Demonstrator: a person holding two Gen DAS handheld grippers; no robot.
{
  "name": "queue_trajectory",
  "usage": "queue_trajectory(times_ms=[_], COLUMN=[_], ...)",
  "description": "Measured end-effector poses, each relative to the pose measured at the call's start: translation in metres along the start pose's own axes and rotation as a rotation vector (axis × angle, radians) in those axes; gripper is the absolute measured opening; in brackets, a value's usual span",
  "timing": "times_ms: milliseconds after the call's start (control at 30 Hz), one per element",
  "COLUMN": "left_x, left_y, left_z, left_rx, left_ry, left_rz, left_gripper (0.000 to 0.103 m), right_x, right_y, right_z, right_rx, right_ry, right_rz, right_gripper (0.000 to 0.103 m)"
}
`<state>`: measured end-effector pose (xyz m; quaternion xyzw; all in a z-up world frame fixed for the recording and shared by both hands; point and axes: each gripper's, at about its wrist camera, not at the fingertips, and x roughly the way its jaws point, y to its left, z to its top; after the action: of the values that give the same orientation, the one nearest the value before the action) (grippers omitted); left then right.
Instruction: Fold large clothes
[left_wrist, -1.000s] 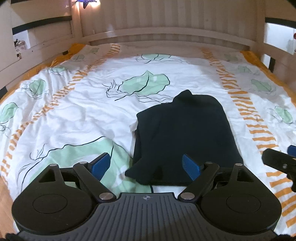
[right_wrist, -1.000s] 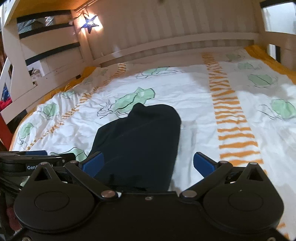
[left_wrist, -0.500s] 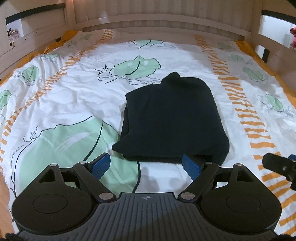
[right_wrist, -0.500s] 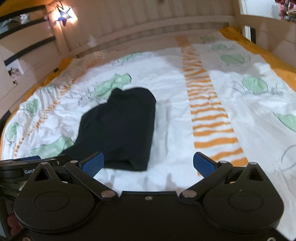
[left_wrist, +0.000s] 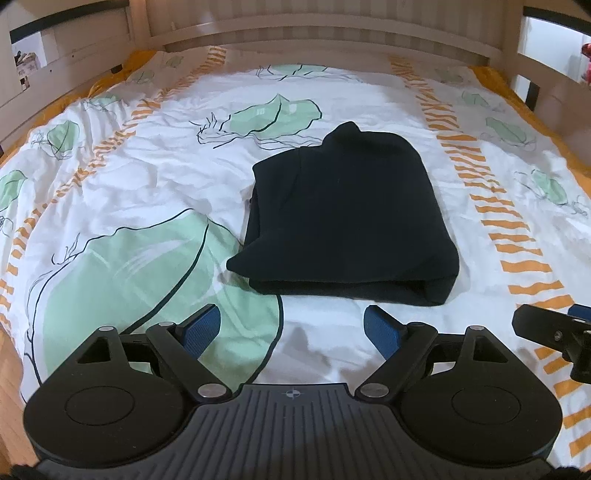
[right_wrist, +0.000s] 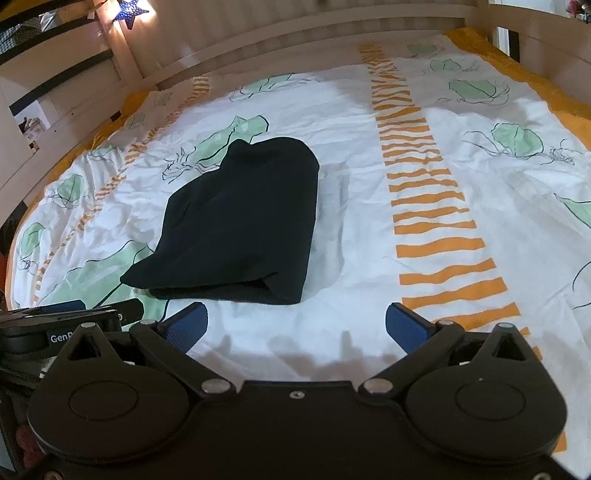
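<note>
A dark navy garment (left_wrist: 347, 218) lies folded into a thick rectangle on the bed, with its folded edge nearest me; it also shows in the right wrist view (right_wrist: 240, 221). My left gripper (left_wrist: 291, 330) is open and empty, held above the sheet just short of the garment's near edge. My right gripper (right_wrist: 295, 326) is open and empty, also short of the near edge and to the garment's right. Part of the right gripper (left_wrist: 554, 332) shows at the right of the left wrist view. The left gripper (right_wrist: 70, 325) shows at the left of the right wrist view.
The bed (left_wrist: 122, 206) has a white cover with green leaves and orange stripes. A wooden headboard (left_wrist: 332, 33) and side rails (right_wrist: 55, 110) surround it. A lit star lamp (right_wrist: 131, 9) hangs at the back left.
Both grippers have pulled back and lifted away from the garment, which now lies further ahead with its whole near edge in view. The garment itself has not moved.
</note>
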<state>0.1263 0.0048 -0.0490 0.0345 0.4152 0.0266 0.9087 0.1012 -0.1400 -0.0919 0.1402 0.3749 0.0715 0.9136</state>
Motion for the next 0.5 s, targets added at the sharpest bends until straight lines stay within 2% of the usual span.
queue_trajectory(times_ms=[500], left_x=[0.003], left_y=[0.0023], left_z=[-0.0009], left_rx=[0.002], left_ry=[0.015], left_rz=[0.005], left_gripper=[0.085], right_x=[0.0043], right_y=[0.0038], right_z=[0.0022], right_rx=[-0.018], right_ry=[0.018], right_rz=[0.01], right_gripper=[0.102])
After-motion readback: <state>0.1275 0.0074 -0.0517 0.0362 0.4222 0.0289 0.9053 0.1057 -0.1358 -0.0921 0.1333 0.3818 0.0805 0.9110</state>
